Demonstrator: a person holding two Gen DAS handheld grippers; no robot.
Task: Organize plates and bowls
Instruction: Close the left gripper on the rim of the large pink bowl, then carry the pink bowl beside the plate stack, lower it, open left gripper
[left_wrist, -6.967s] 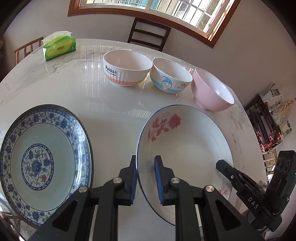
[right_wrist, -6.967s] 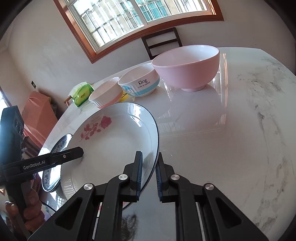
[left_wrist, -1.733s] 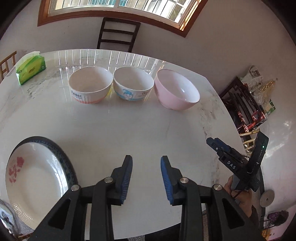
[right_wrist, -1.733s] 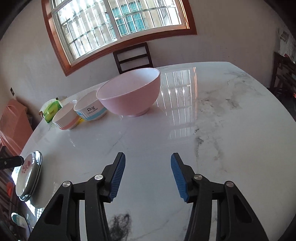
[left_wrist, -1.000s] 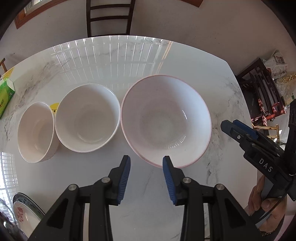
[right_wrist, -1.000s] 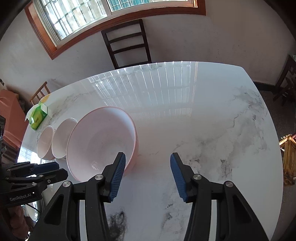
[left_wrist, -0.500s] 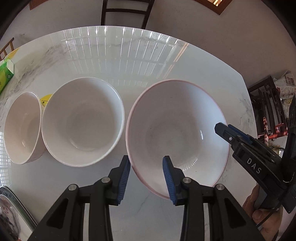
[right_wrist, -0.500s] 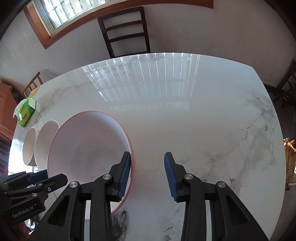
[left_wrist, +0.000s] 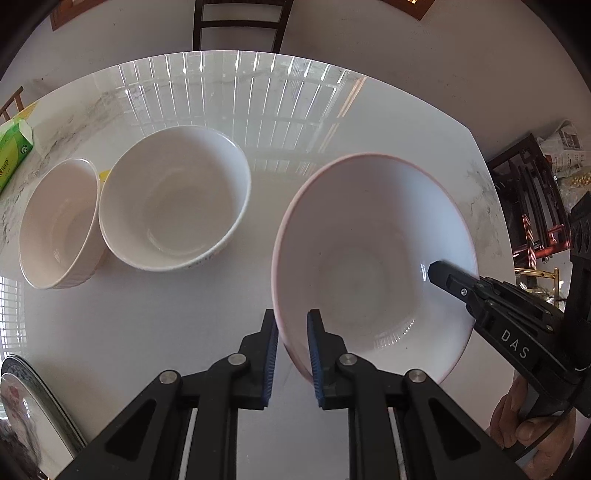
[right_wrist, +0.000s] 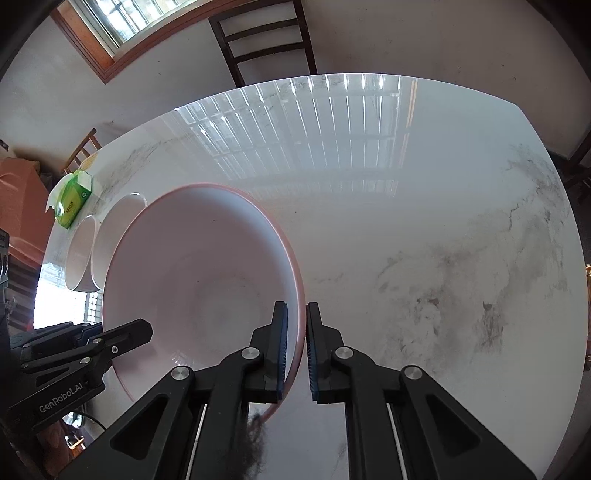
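A large pink bowl (left_wrist: 369, 251) stands on the white marble table (left_wrist: 147, 332), and both grippers hold it from opposite sides. My left gripper (left_wrist: 291, 332) straddles its left rim, one pad outside and one inside. Its jaws are closing on the wall. My right gripper (right_wrist: 295, 325) is shut on the opposite rim of the pink bowl (right_wrist: 199, 266), also seen as a black finger (left_wrist: 447, 277) over the bowl's right edge. A white bowl (left_wrist: 173, 199) and a smaller ribbed bowl (left_wrist: 55, 225) sit in a row to the left. Stacked plates (left_wrist: 22, 398) lie at the near left.
A green tissue box (left_wrist: 13, 155) sits at the table's far left edge. A dark wooden chair (left_wrist: 240, 22) stands behind the table. A hand (left_wrist: 528, 417) grips the right tool at the lower right. Bare marble stretches right of the pink bowl (right_wrist: 443, 240).
Both grippers came down onto the pink bowl and their jaws narrowed from wide apart to closing over opposite rims. The bowl now fills more of each view.
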